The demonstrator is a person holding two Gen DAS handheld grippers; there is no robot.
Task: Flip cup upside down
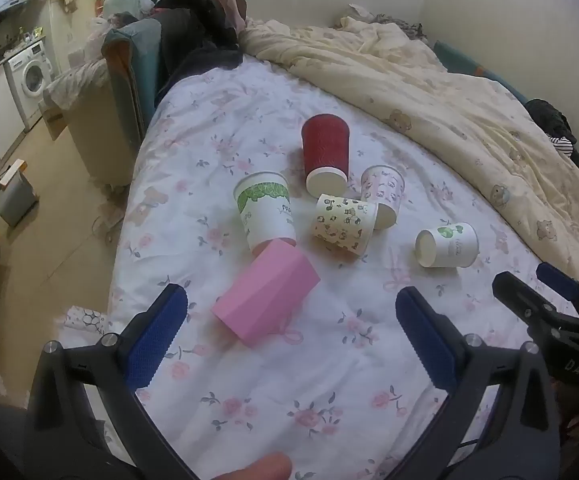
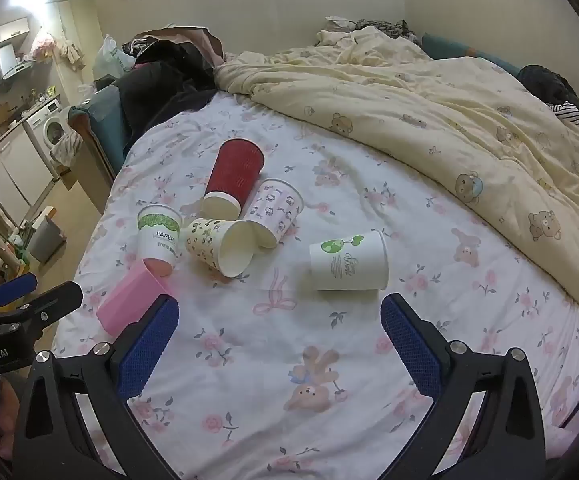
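Several paper cups lie on their sides on the flowered bed sheet (image 1: 273, 400). A pink cup (image 1: 265, 294) lies closest to my left gripper (image 1: 289, 312), which is open and empty just short of it. Behind it lie a green-leaf white cup (image 1: 267, 212), a red cup (image 1: 325, 156), a cream patterned cup (image 1: 345, 222) and a pink-print cup (image 1: 383, 194). A white cup with a green logo (image 2: 347, 262) lies alone just beyond my right gripper (image 2: 279, 320), which is open and empty. The pink cup also shows in the right wrist view (image 2: 133, 300).
A rumpled cream duvet (image 2: 449, 120) covers the bed's far and right side. Dark clothes (image 2: 161, 80) are piled at the head on the left. The bed's left edge drops to the floor, with a washing machine (image 1: 31, 76) and a bin (image 1: 17, 196) beyond.
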